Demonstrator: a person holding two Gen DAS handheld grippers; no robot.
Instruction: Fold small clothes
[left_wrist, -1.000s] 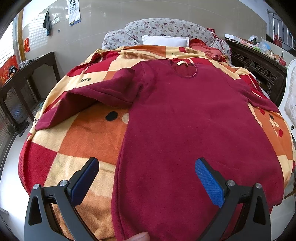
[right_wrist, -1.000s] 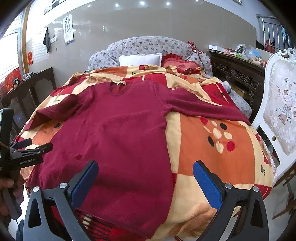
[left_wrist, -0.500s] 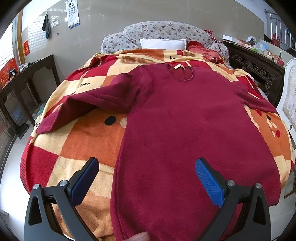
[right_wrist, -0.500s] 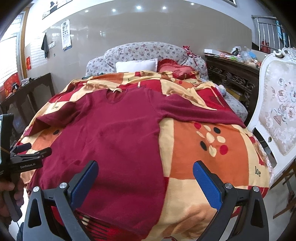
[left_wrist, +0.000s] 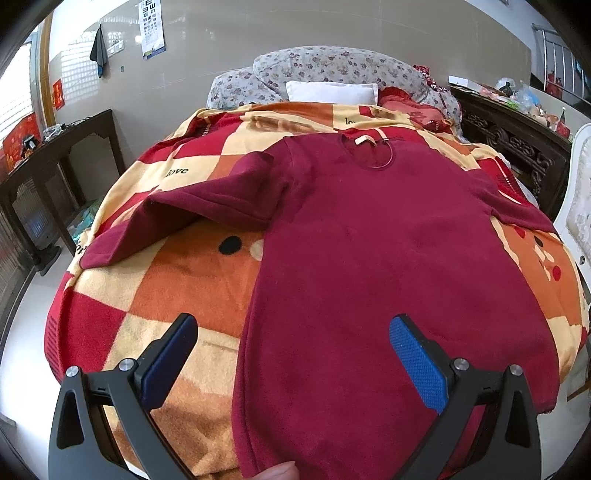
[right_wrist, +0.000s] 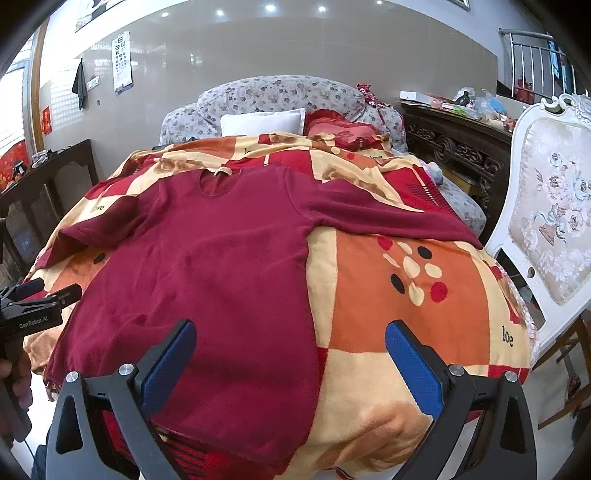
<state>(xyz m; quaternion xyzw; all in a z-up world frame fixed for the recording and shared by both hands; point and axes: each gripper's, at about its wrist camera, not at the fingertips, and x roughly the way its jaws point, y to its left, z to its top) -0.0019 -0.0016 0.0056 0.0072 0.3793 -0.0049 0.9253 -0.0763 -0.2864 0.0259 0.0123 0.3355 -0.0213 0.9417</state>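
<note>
A dark red long-sleeved top (left_wrist: 388, 258) lies spread flat, front up, on a bed covered by a checked orange, red and cream blanket (left_wrist: 155, 295). Its neckline, with a pale label inside, points away from both tongs toward the white pillow (left_wrist: 332, 91) and the floral headboard (right_wrist: 291, 92) at the far end.

The left tongs (left_wrist: 291, 358) stand wide apart and grip nothing. Their left pad hangs over bare blanket and their right pad over the body of the top, so the garment's left side edge runs between them. The hem lies just below, where a fingertip (left_wrist: 279, 472) shows at the bottom edge of the left wrist view. Ahead and to the left of these tongs, one sleeve lies doubled back on itself, its cuff toward the blanket's side.

The right tongs (right_wrist: 290, 363) are also spread wide and hold nothing. Their left pad is over the top's lower corner, their right pad over blanket. Ahead and to the right, the other sleeve stretches out straight across the blanket toward a white carved chair (right_wrist: 550, 206) beside the bed. Far left in the right wrist view, the body of the left tongs appears beside the bed edge.
</note>
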